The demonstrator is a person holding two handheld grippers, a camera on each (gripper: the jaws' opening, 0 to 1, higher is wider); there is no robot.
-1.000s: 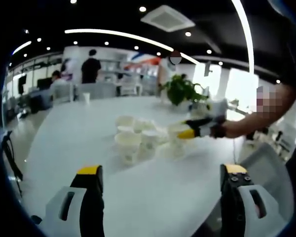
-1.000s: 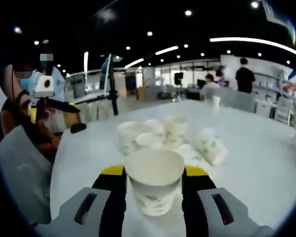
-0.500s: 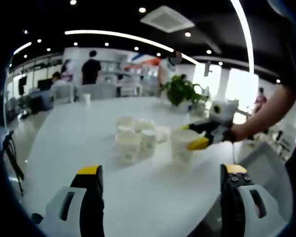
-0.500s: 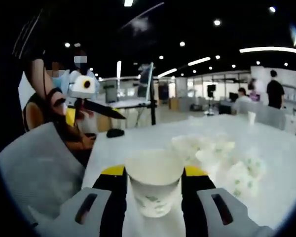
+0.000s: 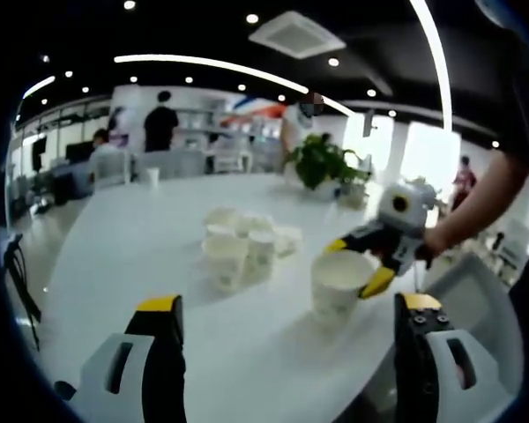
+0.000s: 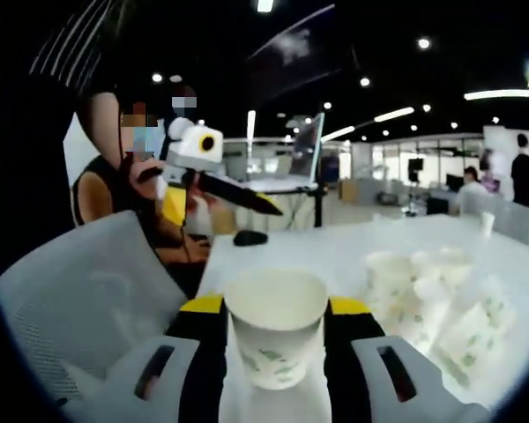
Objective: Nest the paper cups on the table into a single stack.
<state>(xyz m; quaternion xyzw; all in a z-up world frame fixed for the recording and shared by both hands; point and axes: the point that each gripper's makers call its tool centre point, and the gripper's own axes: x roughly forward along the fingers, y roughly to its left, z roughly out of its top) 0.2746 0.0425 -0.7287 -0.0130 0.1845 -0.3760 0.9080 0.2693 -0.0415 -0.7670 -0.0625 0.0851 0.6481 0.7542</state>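
White and wide, the long oval table (image 5: 132, 256) stretches ahead of me in an open office with ceiling strip lights; a leafy green potted plant (image 5: 322, 161) stands at its far end and people stand in the background. My left gripper (image 5: 286, 352) hangs low over the near edge with its yellow-tipped black jaws spread wide and nothing between them. Beyond it, near the middle of the table, sits a cluster of white paper cups with green print (image 5: 240, 245), some upright and some lying over, crowded together. In the left gripper view my right gripper (image 5: 360, 263) comes in from the right, its yellow-tipped jaws clamped on either side of a single white paper cup (image 5: 337, 285), which it holds upright, nearer to me than the cluster. In the right gripper view that same cup (image 6: 275, 337) sits upright between the closed-in jaws of the right gripper (image 6: 275, 307), mouth open upward, with the cup cluster (image 6: 441, 304) off to its right and a grey mesh chair back (image 6: 79, 300) at the left.
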